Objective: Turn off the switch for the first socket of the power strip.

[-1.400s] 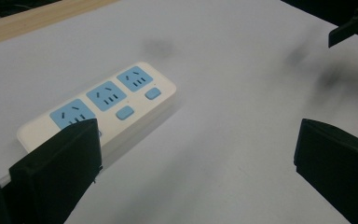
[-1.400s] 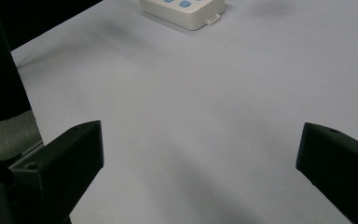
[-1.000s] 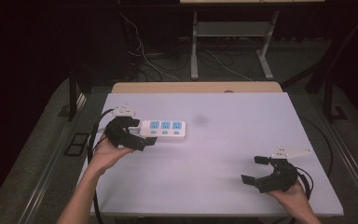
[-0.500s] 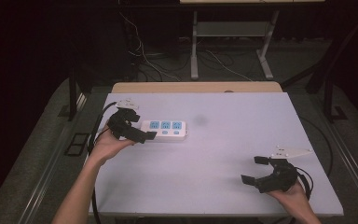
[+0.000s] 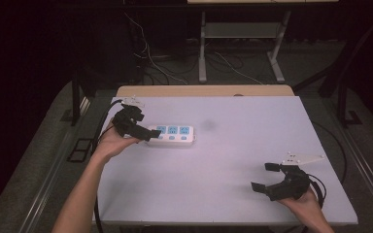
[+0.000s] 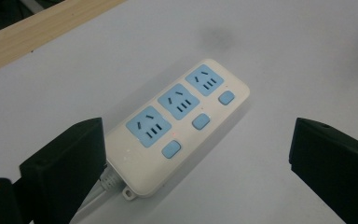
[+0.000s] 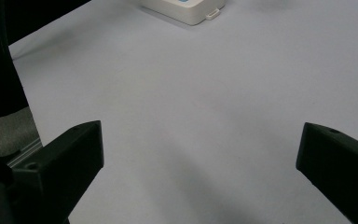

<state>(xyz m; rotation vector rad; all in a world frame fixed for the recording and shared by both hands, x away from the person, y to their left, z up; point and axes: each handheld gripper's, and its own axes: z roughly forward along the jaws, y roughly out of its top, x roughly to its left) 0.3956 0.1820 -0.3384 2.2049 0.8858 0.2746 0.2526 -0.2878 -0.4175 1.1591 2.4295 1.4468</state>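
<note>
Two grippers are hanging over a wide white desk (image 5: 233, 160) whose top is looking smooth and matte, with a pale wooden strip running along its far edge. Around the desk, grey floor is spreading out, and loose cables (image 5: 150, 63) are lying near the metal legs of a stand (image 5: 238, 48) beyond the far side.

Lying flat on the left part of the desk is a power strip (image 5: 172, 136), a rounded white plastic bar carrying three pale blue socket faces in a row and three small blue buttons beside them; a white cord is leaving its near end, next to a little mounting tab. A faint dark smudge (image 5: 209, 124) is showing on the surface just beyond its right end.

The left gripper (image 5: 143, 132) is sitting at the strip's left end, its black blocky jaws spread wide; in the left gripper view one jaw is standing just beside the cord end and the other well off to the side, and nothing is lying between the strip and them.

The right gripper (image 5: 262, 177) is waiting near the front right corner, well apart from the strip, with its jaws also spread wide over bare desk.
</note>
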